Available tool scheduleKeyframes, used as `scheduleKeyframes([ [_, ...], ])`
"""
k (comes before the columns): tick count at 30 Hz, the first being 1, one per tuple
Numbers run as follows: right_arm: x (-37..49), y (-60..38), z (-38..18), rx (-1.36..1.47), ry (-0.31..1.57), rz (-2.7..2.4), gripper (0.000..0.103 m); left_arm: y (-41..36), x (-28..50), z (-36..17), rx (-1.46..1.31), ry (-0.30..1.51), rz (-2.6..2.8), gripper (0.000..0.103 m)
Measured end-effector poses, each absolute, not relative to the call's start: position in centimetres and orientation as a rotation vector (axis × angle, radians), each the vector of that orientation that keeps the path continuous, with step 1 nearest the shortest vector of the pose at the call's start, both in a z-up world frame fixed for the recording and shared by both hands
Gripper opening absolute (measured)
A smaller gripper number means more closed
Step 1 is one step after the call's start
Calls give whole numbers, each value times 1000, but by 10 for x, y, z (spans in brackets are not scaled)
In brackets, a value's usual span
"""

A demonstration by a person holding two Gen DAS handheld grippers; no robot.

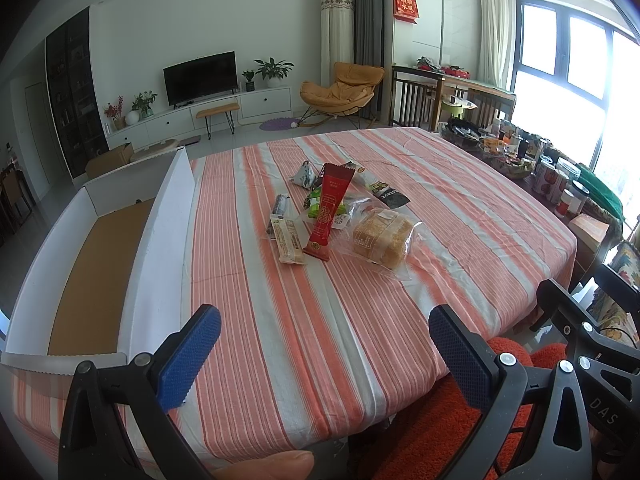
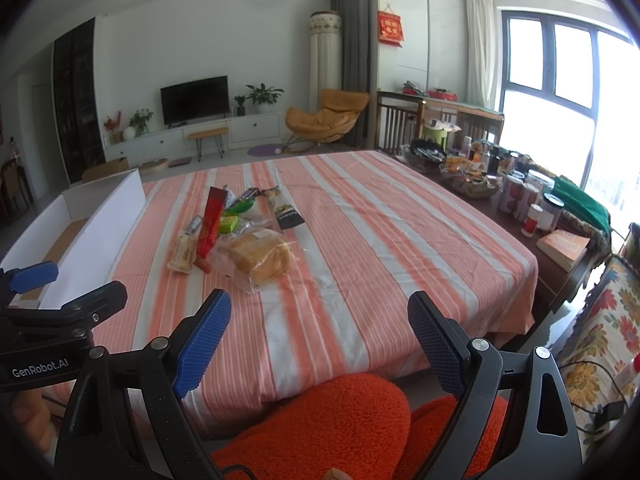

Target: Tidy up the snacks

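Note:
A pile of snacks lies mid-table on the striped cloth (image 1: 312, 320): a red stick packet (image 1: 328, 212) (image 2: 211, 220), a clear bag of bread (image 1: 380, 240) (image 2: 260, 258), a beige bar (image 1: 287, 240) (image 2: 184, 252), a green packet (image 1: 322, 204) (image 2: 229, 224), a dark packet (image 1: 384, 191) (image 2: 285, 211). A white cardboard box (image 1: 160, 240) (image 2: 100, 232) with a brown floor stands open at the left. My left gripper (image 1: 324, 354) is open and empty over the near table edge. My right gripper (image 2: 320, 344) is open and empty, right of the left one.
A dark side table (image 2: 552, 268) at the right holds jars, baskets and a book (image 2: 562, 248). Orange fuzzy cushions (image 2: 336, 420) lie below the near table edge. A floral chair (image 2: 600, 332) stands at the far right.

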State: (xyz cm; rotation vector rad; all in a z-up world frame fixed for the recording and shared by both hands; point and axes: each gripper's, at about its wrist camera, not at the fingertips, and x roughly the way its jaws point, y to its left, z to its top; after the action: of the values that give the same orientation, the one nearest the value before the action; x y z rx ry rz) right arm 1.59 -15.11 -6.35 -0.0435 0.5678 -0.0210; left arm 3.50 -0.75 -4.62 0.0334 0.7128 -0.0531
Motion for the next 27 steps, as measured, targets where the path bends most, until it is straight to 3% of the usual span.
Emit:
scheduleKeyframes([
  [27,15,-152,-63,-41,569,-18,92,-8,35,-48,31,714,-53,103],
])
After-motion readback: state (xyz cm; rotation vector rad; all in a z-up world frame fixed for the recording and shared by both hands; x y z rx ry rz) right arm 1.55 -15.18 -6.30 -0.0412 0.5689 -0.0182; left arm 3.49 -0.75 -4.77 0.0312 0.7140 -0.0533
